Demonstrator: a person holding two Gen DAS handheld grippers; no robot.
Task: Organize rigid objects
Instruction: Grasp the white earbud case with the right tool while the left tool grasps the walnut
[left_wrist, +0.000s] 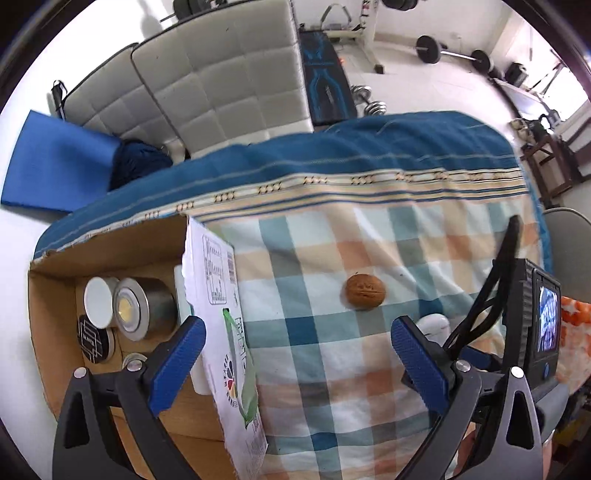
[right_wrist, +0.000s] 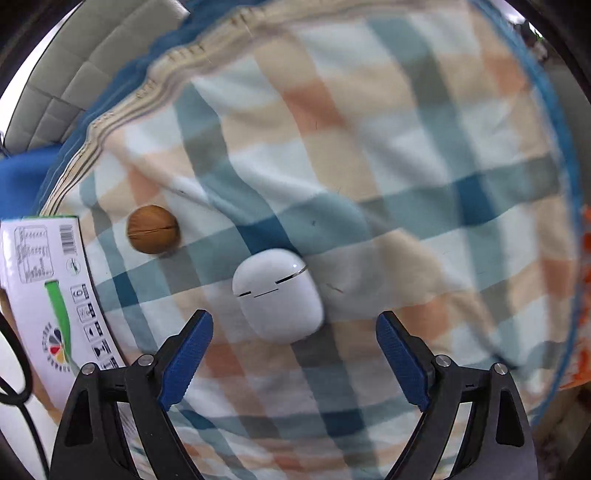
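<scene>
A brown walnut (left_wrist: 365, 290) lies on the checked cloth; it also shows in the right wrist view (right_wrist: 153, 229). A white earbud case (right_wrist: 277, 295) lies just ahead of my open, empty right gripper (right_wrist: 294, 334), slightly between the fingertips' line; in the left wrist view only its top (left_wrist: 434, 325) peeks past my finger. My left gripper (left_wrist: 297, 339) is open and empty, straddling the printed side wall (left_wrist: 225, 306) of a cardboard box (left_wrist: 107, 243). The box holds a metal tin (left_wrist: 144, 308), a white lid (left_wrist: 98, 301) and a black round tin (left_wrist: 94, 341).
The checked cloth (left_wrist: 332, 369) covers the table, with a blue border at the far edge. The other gripper's camera body (left_wrist: 541, 325) and cable are at the right. White padded chairs (left_wrist: 229, 81), a blue mat (left_wrist: 55, 162) and gym weights stand beyond the table.
</scene>
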